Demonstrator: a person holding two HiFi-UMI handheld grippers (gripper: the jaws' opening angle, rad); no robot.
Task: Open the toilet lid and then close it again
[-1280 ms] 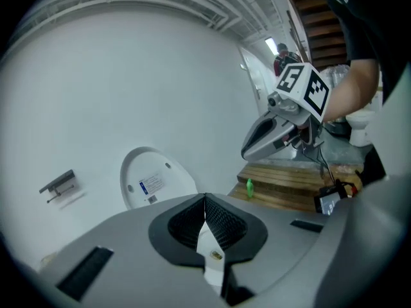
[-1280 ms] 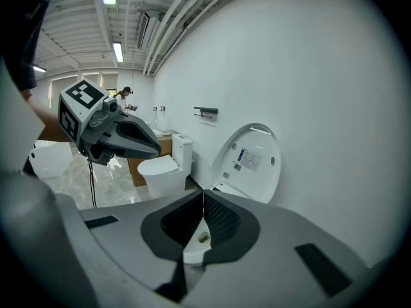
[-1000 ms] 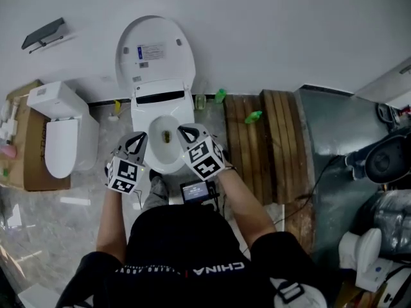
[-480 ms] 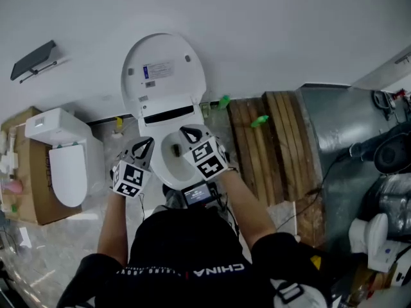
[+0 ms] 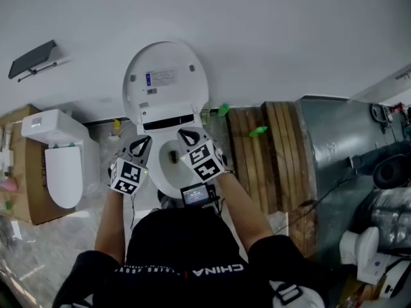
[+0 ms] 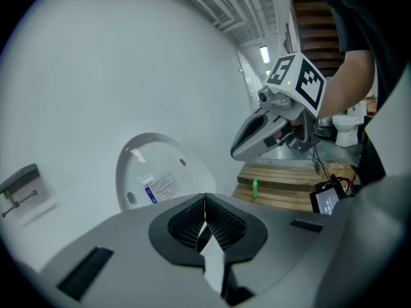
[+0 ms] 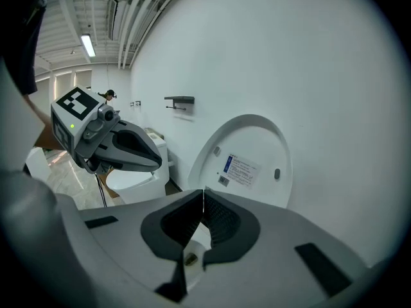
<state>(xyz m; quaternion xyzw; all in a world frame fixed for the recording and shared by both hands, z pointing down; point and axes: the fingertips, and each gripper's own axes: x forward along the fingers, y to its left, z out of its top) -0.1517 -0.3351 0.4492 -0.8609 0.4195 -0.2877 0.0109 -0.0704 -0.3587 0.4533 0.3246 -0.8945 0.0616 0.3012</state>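
The white toilet lid [image 5: 166, 82] stands raised against the wall, its inner side with a label facing me. Below it lies the open bowl [image 5: 168, 162]. My left gripper [image 5: 142, 140] hovers over the bowl's left rim, jaws shut and empty. My right gripper [image 5: 182, 133] hovers over the bowl's middle, also shut and empty. Both point toward the lid and neither touches it. In the left gripper view the lid [image 6: 159, 175] rises beyond my shut left gripper [image 6: 205, 199], with the right gripper [image 6: 266, 126] beside it. In the right gripper view the lid [image 7: 249, 159] stands beyond the shut right gripper [image 7: 203, 192].
A second white toilet [image 5: 56, 153] and a cardboard box [image 5: 18, 172] stand at the left. Wooden pallets [image 5: 263, 165] with a green bottle [image 5: 257, 131] lie to the right, then a metal sheet [image 5: 334, 153]. A dark holder [image 5: 32, 59] hangs on the wall.
Both grippers, still shut, have moved forward over the bowl toward the raised lid. The lid now looks nearer and larger in the head view.
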